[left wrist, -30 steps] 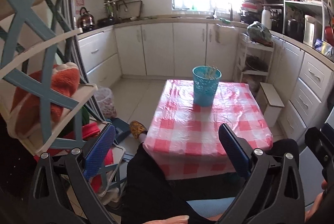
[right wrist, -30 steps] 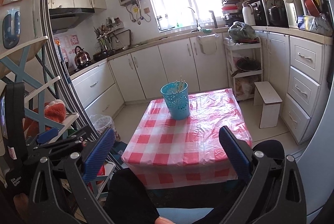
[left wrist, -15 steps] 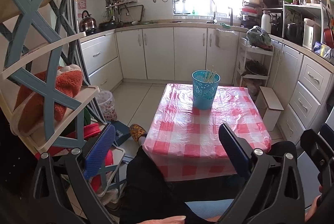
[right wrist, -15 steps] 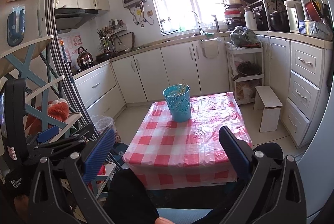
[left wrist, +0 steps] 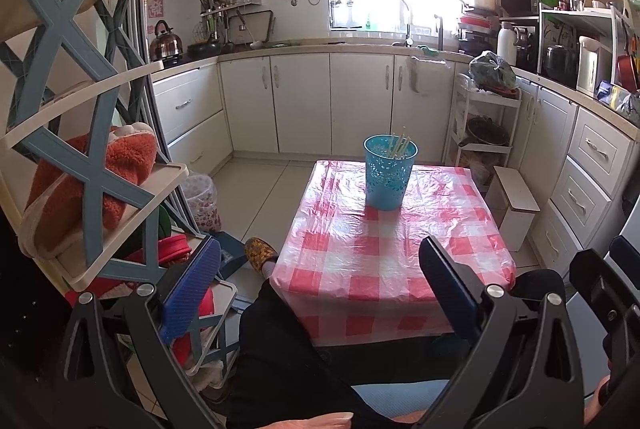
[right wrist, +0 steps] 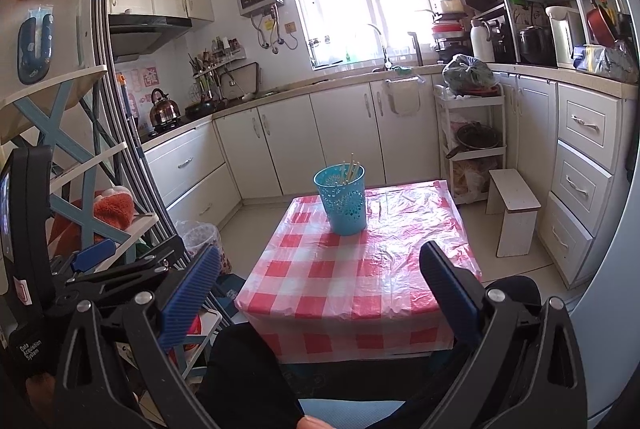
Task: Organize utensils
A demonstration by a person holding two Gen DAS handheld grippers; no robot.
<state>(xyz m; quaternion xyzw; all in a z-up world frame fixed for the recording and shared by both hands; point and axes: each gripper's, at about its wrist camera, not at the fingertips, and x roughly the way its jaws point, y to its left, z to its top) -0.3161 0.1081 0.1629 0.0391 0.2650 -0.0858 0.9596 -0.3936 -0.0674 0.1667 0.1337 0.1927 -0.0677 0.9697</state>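
Note:
A teal perforated cup stands upright at the far end of a low table covered in red-and-white checked cloth. Several pale chopsticks stick out of the cup. My left gripper is open with nothing between its blue pads, held back from the table's near edge above the person's dark-clad legs. My right gripper is open and empty too, also short of the table. The left gripper's body shows at the left of the right wrist view.
A blue-and-cream shelf rack holding an orange plush item stands close on the left. A small white stool and a white cart are right of the table. White cabinets line the back and right walls. A slippered foot rests by the table's left corner.
Both grippers have tilted up and drawn back slightly, so the table and cup sit lower in view. Both stay open and empty.

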